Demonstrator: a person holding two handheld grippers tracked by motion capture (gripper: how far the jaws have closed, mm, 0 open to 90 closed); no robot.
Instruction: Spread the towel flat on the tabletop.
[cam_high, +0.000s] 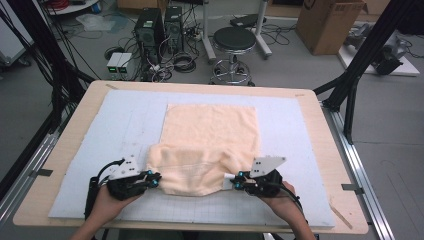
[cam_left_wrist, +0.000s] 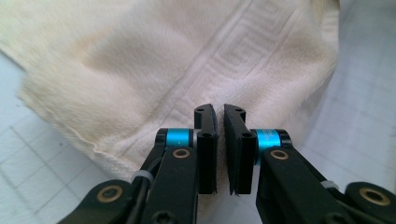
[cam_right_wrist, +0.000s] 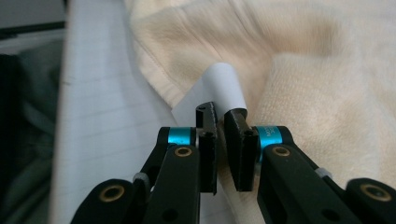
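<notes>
You have the cream towel lying on the grey mat that covers the tabletop, and its near edge is bunched up and carried partway over the rest of the cloth. To my eye you are folding it away from you, and the fold is only begun: the raised near edge sits just ahead of both grippers, while the far half lies flat well beyond them.

Your left gripper is at the near left corner of the towel. In the left gripper view, its jaws stand almost together with a thin slit between them, and the hem with its woven border runs right up to the tips; whether cloth is pinched in that slit I cannot tell.

Your right gripper is at the near right corner. In the right gripper view its jaws are clamped on the towel's edge, with a white label curling up just beyond the tips.

What is left, as I judge it, is to carry both corners forward to the far edge and lay them down square.

The underside of the lifted fold is hidden, so you cannot check from here how evenly the layers lie. Your forearms are cut off at the bottom of the high view.
</notes>
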